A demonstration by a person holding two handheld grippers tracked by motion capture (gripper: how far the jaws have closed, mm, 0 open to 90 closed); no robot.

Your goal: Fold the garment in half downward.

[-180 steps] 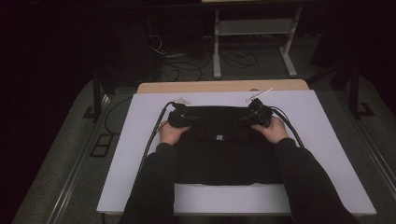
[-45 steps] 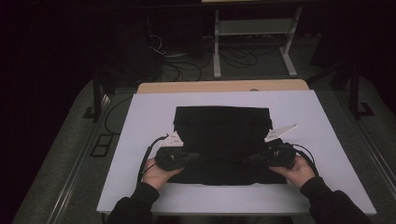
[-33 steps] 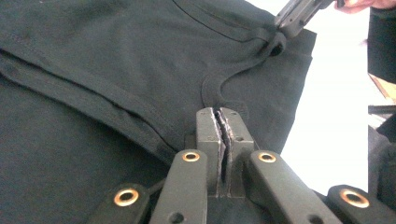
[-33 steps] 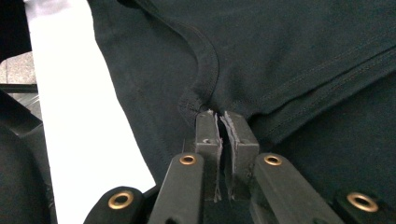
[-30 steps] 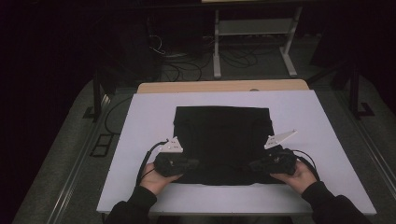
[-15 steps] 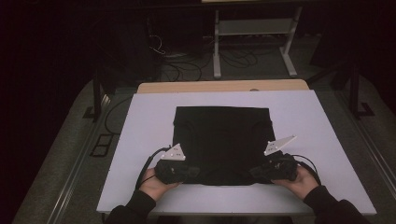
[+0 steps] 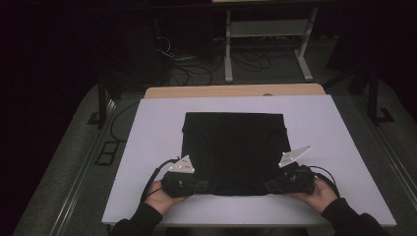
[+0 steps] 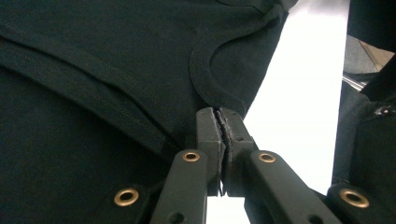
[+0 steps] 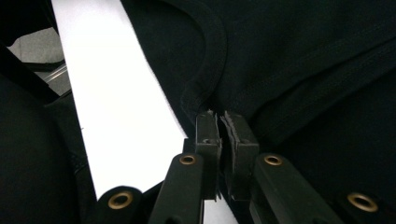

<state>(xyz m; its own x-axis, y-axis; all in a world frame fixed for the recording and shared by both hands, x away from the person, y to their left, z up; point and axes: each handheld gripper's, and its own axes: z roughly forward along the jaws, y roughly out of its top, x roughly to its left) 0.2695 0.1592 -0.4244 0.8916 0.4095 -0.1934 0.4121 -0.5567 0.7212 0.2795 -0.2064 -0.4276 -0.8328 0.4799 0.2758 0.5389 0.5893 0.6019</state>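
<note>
A black T-shirt (image 7: 233,150) lies folded flat on the white table (image 7: 147,128), its near edge close to the table's front. My left gripper (image 7: 199,186) pinches the shirt's near left corner, and in the left gripper view the jaws are shut on black fabric (image 8: 219,116) beside the curved collar band (image 8: 205,70). At the near right corner my right gripper (image 7: 270,186) does the same. The right gripper view has its jaws closed on the shirt (image 9: 217,114) next to a curved hem (image 9: 205,60). A hand holds each gripper from the bottom of the high view.
A wooden strip (image 7: 236,91) borders the table's far edge. Beyond it stand a metal stand (image 7: 265,29) and loose cables (image 7: 187,69) on the dark floor. White table surface lies bare left, right and beyond the shirt.
Both grippers have pulled the gripped edge of the shirt from the far side toward the near edge of the table. The shirt now lies folded with its near edge closer to me.
</note>
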